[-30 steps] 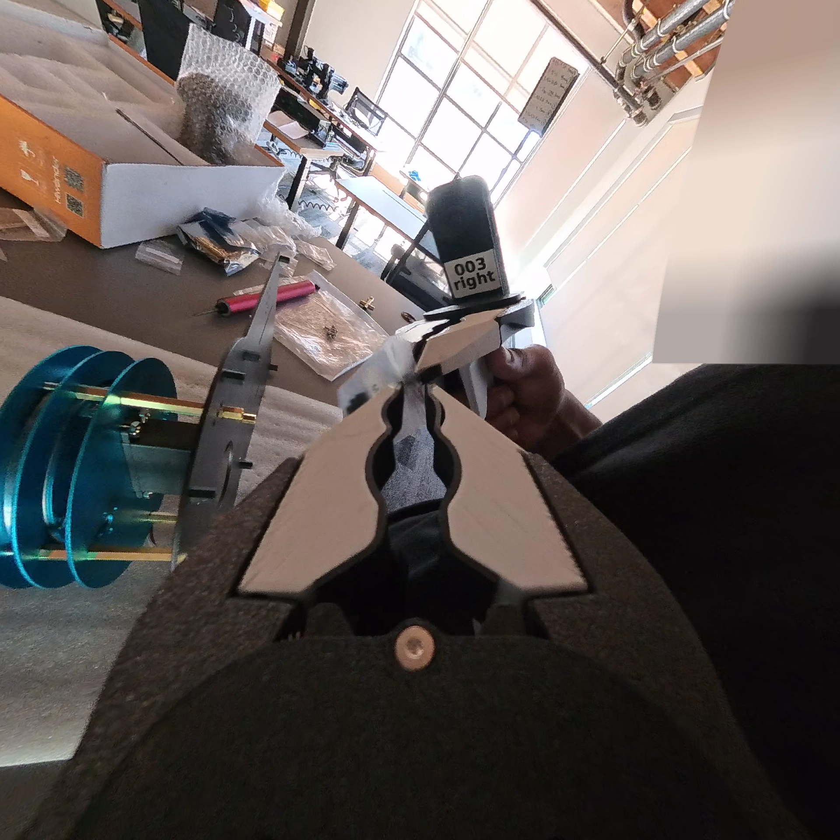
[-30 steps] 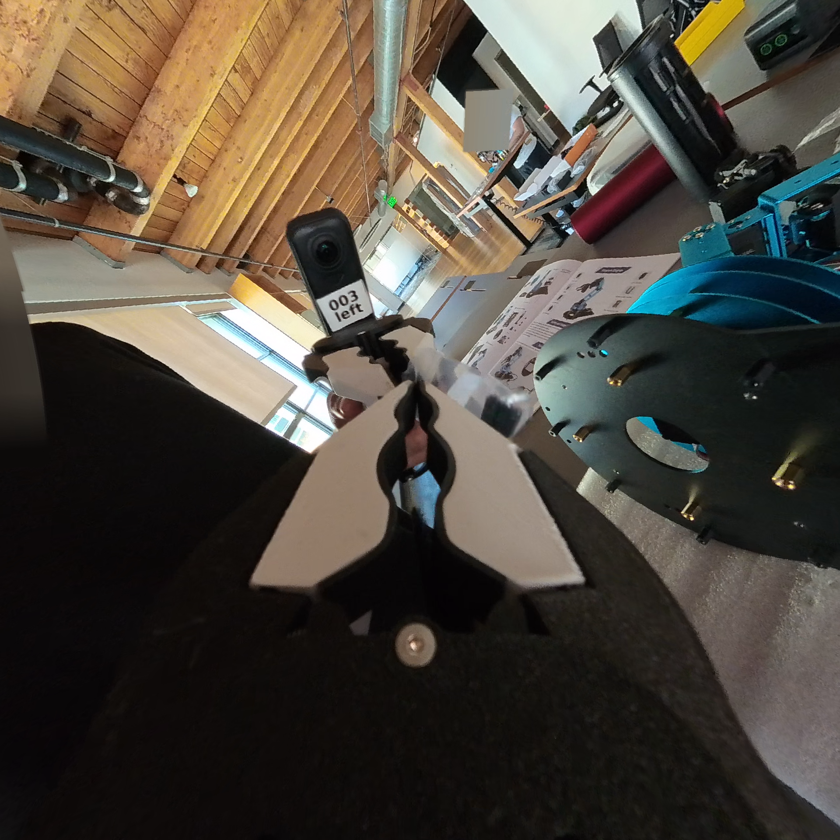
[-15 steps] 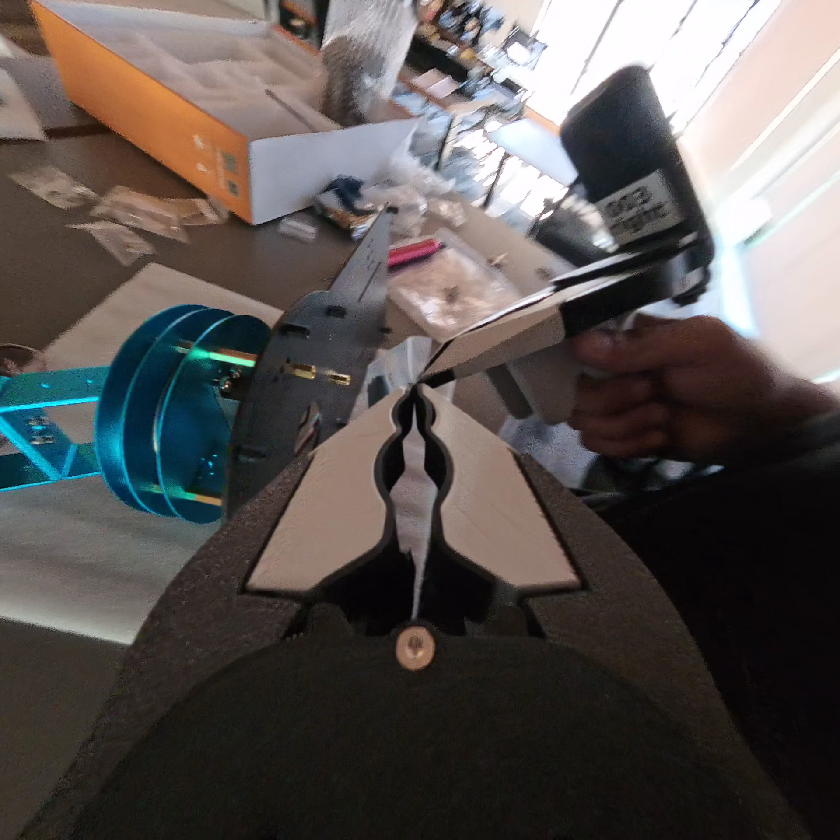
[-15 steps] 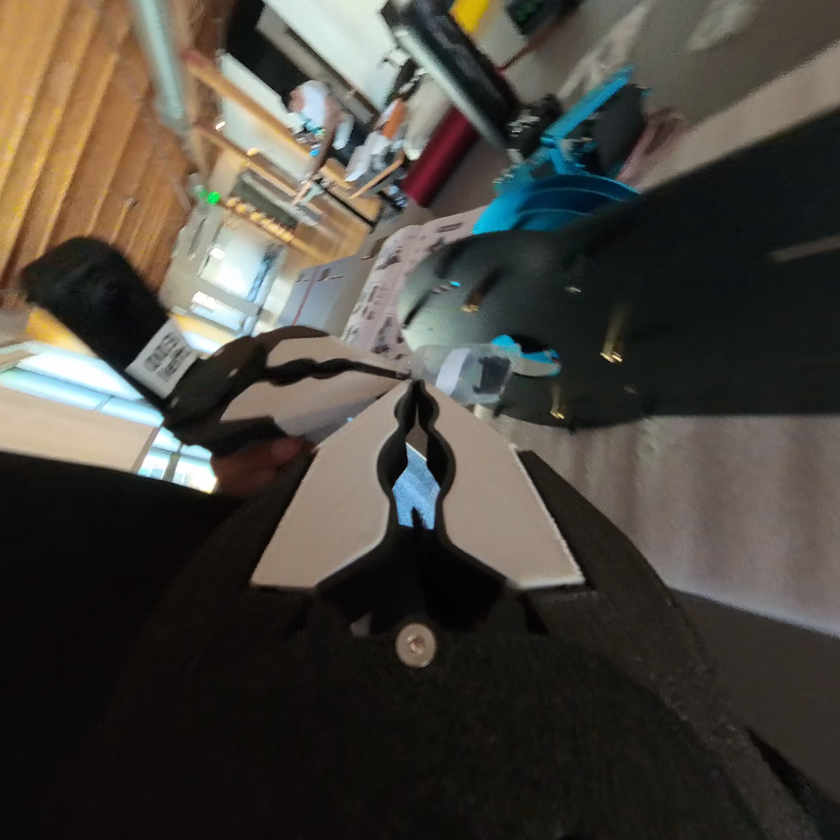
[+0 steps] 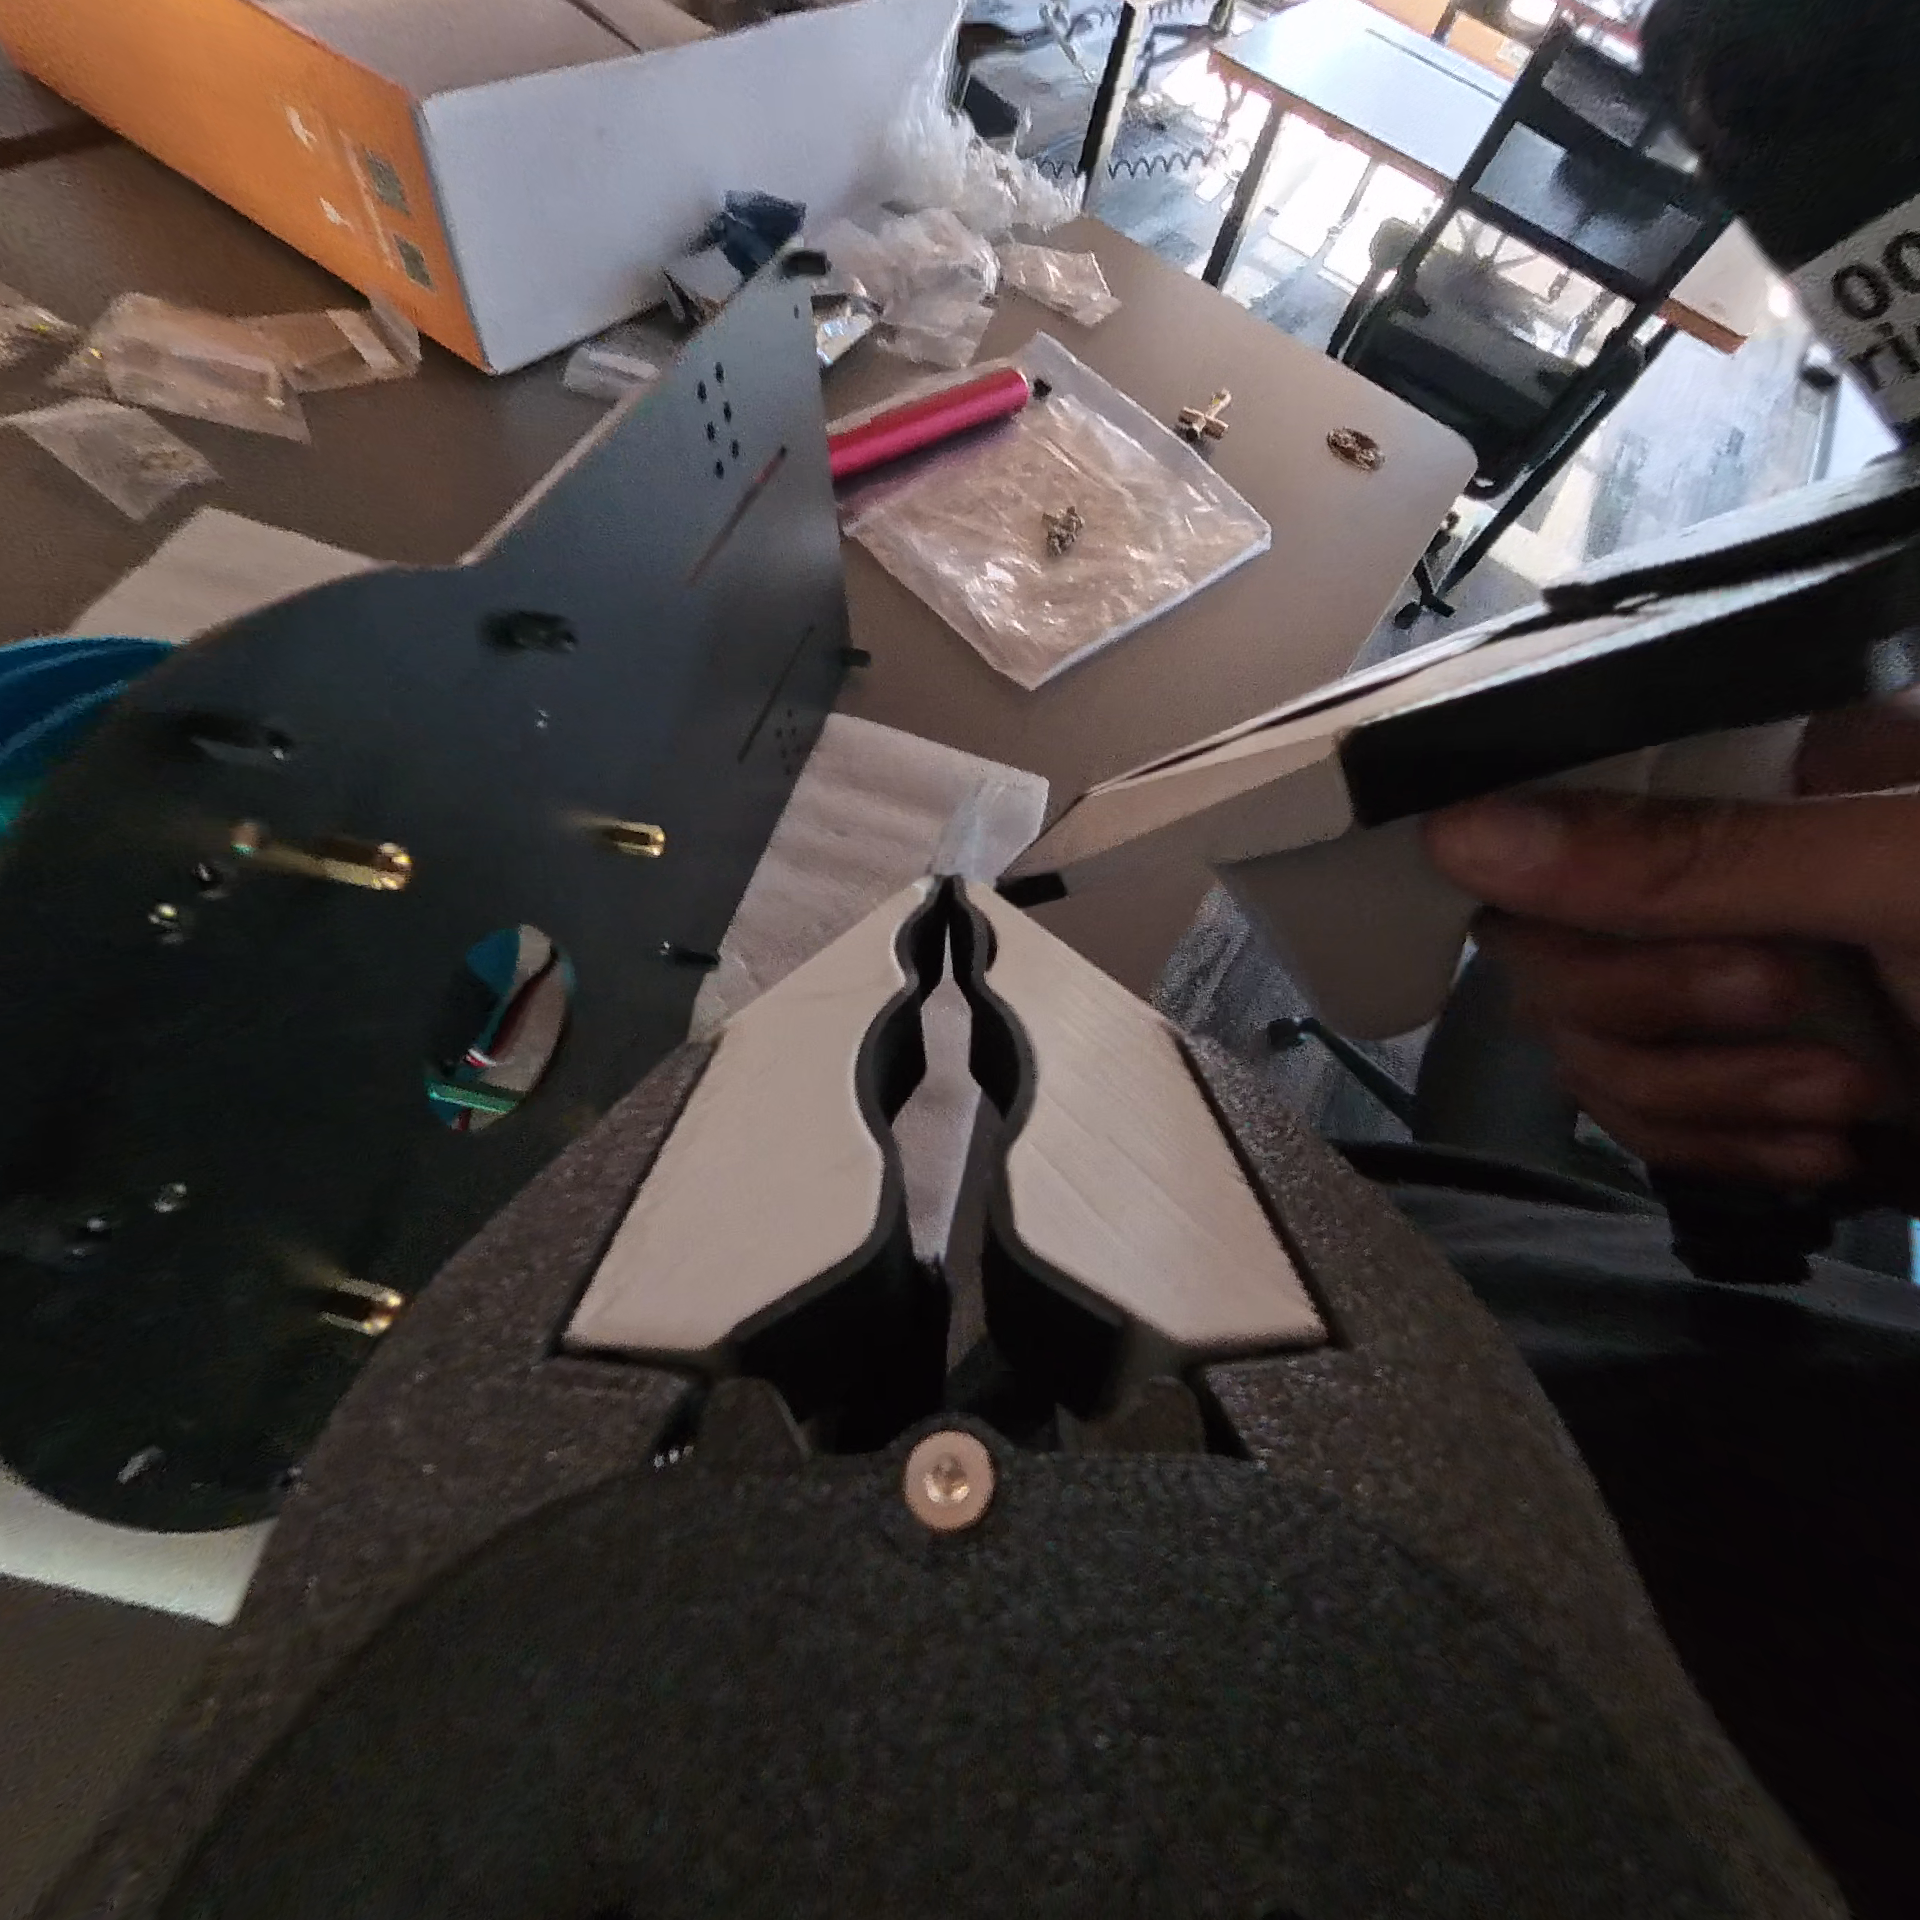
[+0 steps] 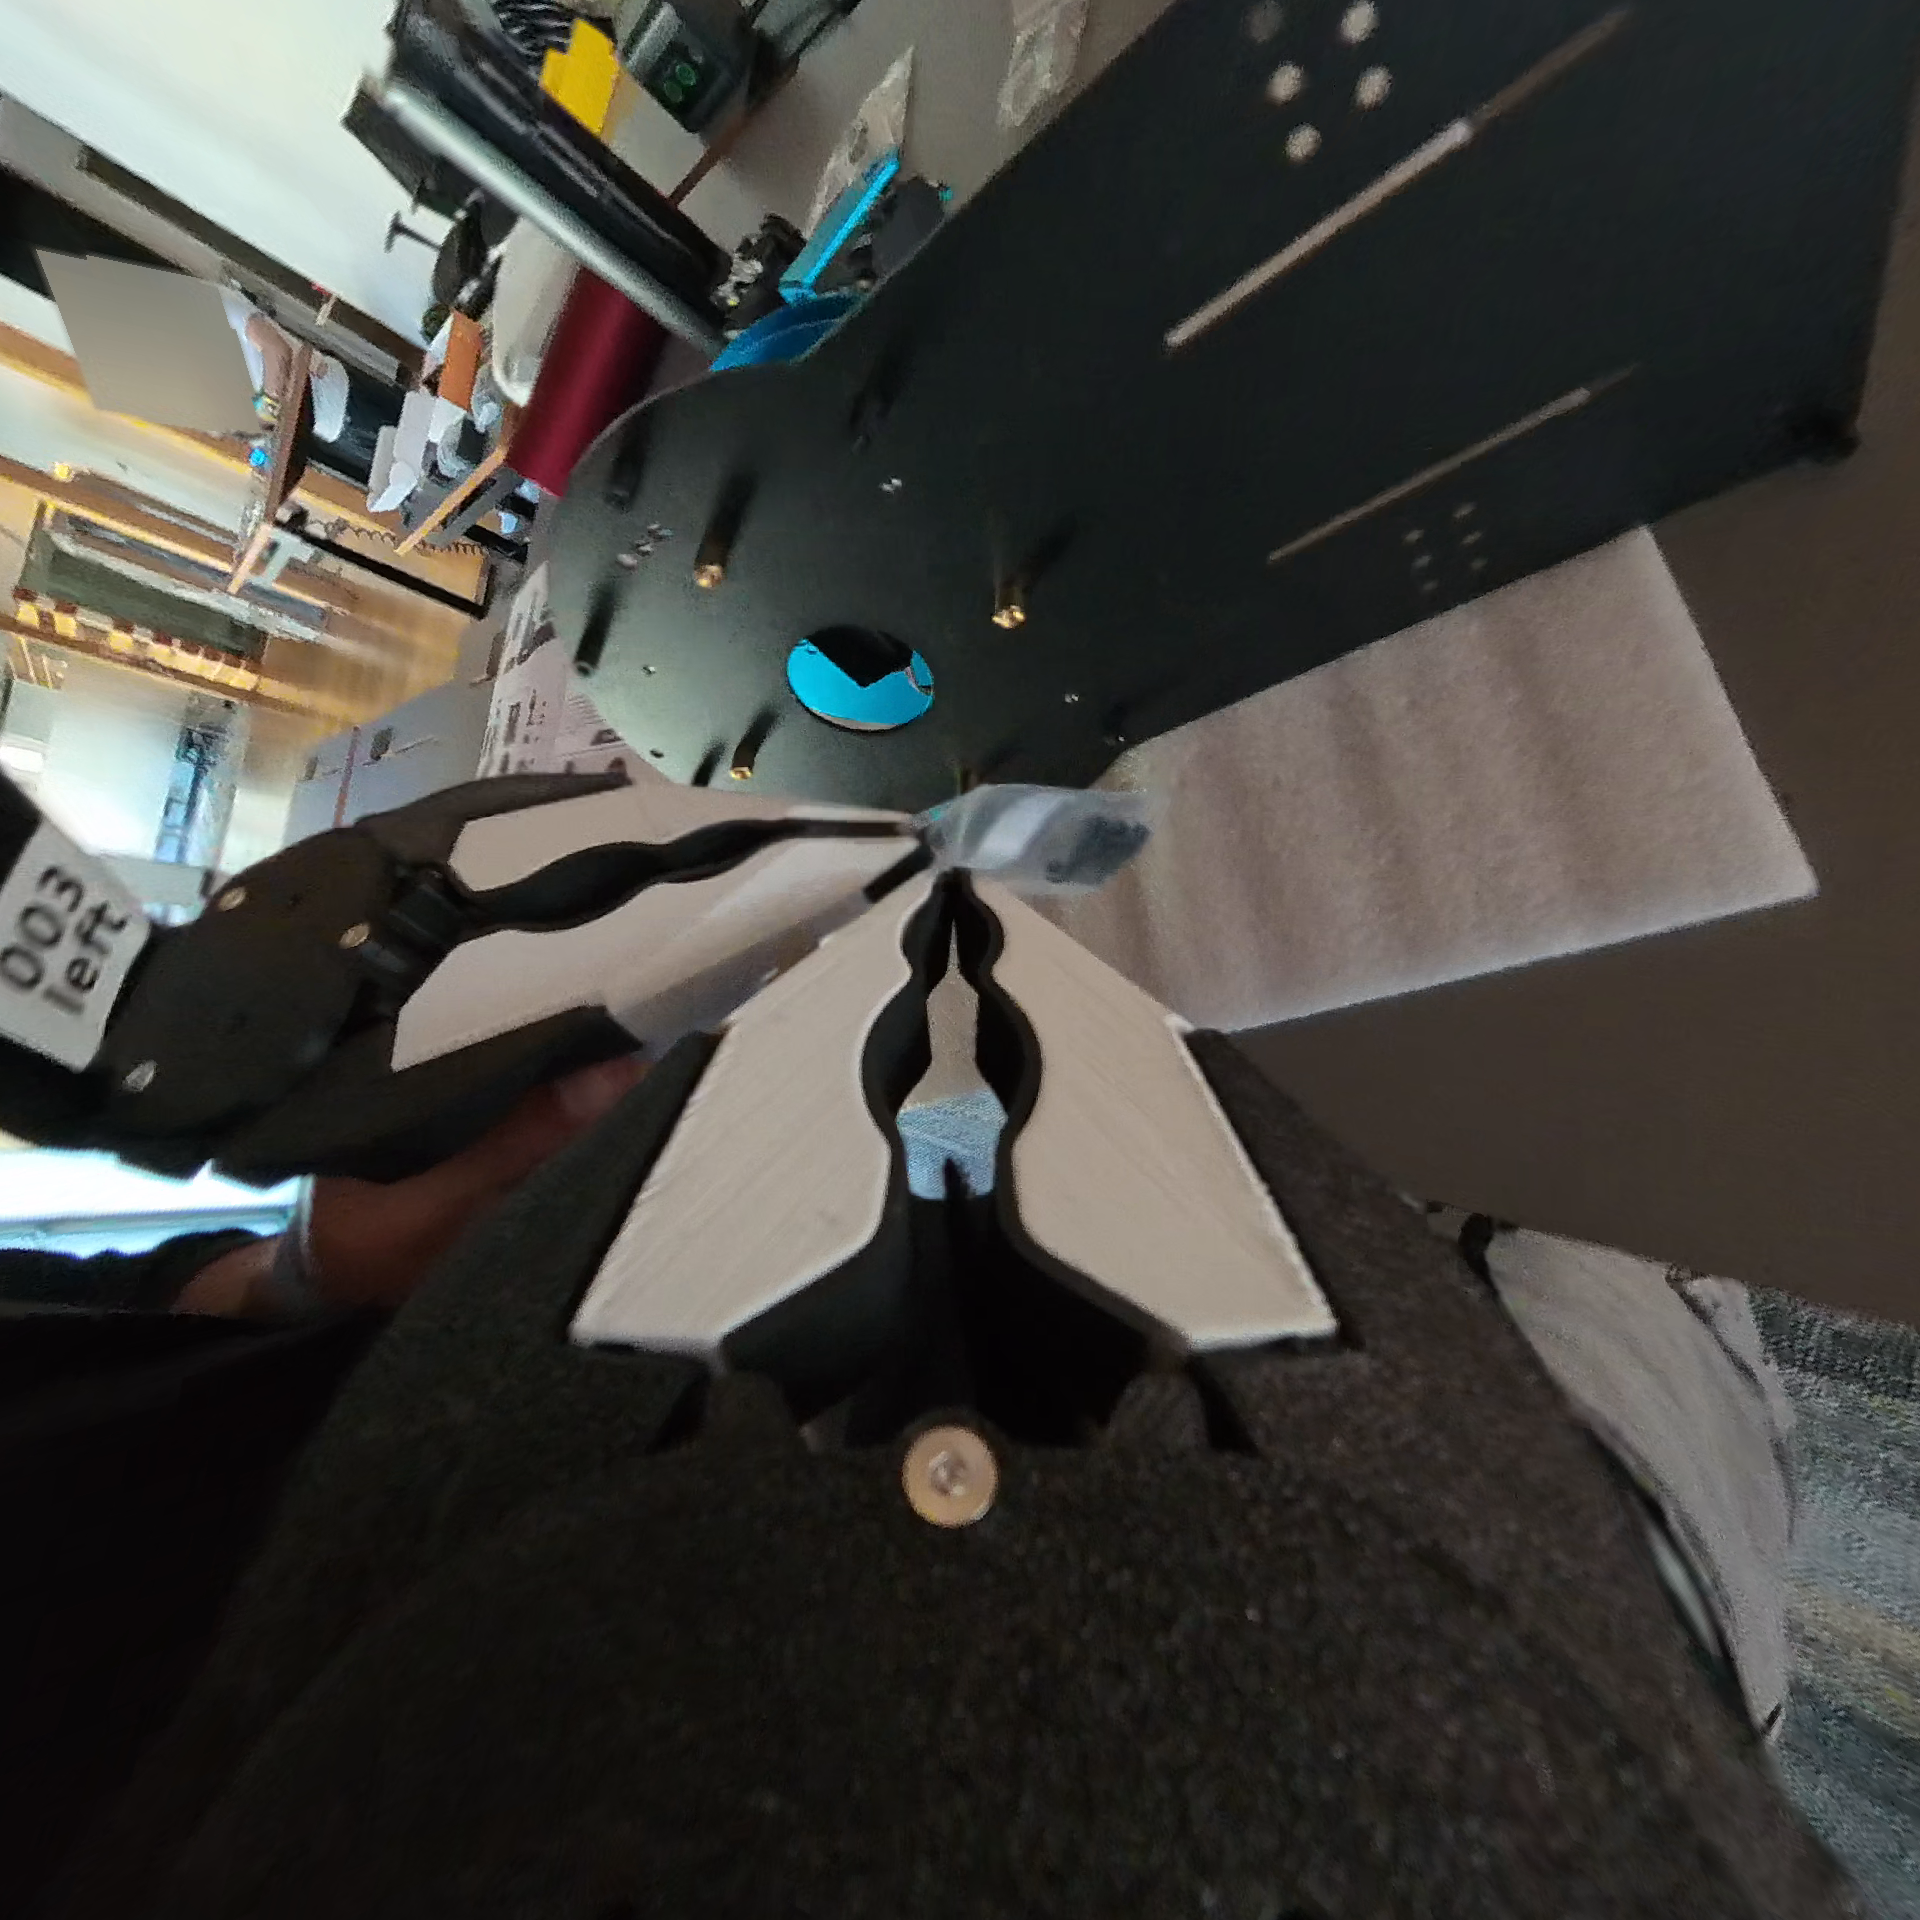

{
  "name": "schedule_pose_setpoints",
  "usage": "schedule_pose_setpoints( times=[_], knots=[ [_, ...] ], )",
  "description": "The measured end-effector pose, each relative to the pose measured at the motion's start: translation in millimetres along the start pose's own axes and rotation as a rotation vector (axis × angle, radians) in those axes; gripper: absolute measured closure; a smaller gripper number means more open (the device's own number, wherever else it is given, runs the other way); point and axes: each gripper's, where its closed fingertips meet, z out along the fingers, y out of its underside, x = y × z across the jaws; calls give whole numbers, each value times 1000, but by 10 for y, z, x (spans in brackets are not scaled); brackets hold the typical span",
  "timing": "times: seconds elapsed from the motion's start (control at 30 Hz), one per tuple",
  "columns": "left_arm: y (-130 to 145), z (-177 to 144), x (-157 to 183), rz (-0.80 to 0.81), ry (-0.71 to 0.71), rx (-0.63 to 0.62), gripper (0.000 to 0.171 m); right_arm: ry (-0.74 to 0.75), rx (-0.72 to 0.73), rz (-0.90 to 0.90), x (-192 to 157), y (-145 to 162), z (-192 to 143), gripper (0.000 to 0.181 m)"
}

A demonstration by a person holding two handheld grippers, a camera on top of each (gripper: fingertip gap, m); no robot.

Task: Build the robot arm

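Note:
Both grippers pinch one small clear plastic bag [image 6: 1029, 836] with dark little parts inside; it also shows in the left wrist view [image 5: 987, 831]. My left gripper [image 5: 948, 888] is shut on the bag's edge. My right gripper [image 6: 948, 883] is shut on the same bag, tip to tip with the left gripper [image 6: 899, 828]. The right gripper [image 5: 1023, 878] comes in from the right, held by a hand [image 5: 1662, 987]. Just beyond the bag stands a black plate [image 5: 364, 935] with brass standoffs, fixed to blue discs [image 5: 62, 675]. The plate [image 6: 1143, 416] rests on a white foam sheet [image 6: 1403, 779].
On the table lie an orange and white box [image 5: 416, 125], a pink-red cylindrical tool [image 5: 925, 421], a clear bag of screws [image 5: 1060, 540] and several small empty bags [image 5: 156, 353]. A printed booklet [image 6: 530, 675] and a dark red cylinder [image 6: 582, 384] lie behind the plate. About 9 centimetres separates my left fingertips from the plate [image 6: 1143, 416].
Both grippers have tipped down from the windows and ceiling toward the table, still shut on the bag. The black plate now shows face on and closer.

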Motion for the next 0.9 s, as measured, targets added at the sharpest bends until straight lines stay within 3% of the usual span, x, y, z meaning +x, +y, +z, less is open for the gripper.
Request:
schedule_pose_setpoints(
  times=[0.1, 0.13, 0.2, 0.27, 0.37, 0.6, 0.73, 0.8, 0.9],
  knots=[
    [15, -24, -39, -65, 22, -15, 171, 24, -9, -256, -9, -5, -10, 181],
    [25, -37, -36, -87, 35, -25, 171, 1, -3, -372, -75, -11, -35, 171],
    [41, -85, -43, -167, 76, -42, 171, 11, 31, -631, -174, -49, -102, 135],
    [49, -151, -7, -313, 174, -72, 171, 46, 41, -851, -237, -56, -112, 122],
    [-22, -292, -32, -496, 274, -70, 171, -7, -20, -973, -316, 13, 22, 107],
    [-120, -597, -33, -697, 430, -61, 171, -114, -22, -1126, -576, 9, 205, 137],
    [-87, -690, -97, -725, 463, -70, 171, -173, -41, -1148, -660, 29, 230, 146],
    [-86, -747, -135, -722, 479, -65, 171, -219, -24, -1160, -740, 28, 212, 160],
    [-90, -828, -151, -677, 499, -70, 171, -270, -15, -1151, -825, 25, 207, 162]
  ],
)
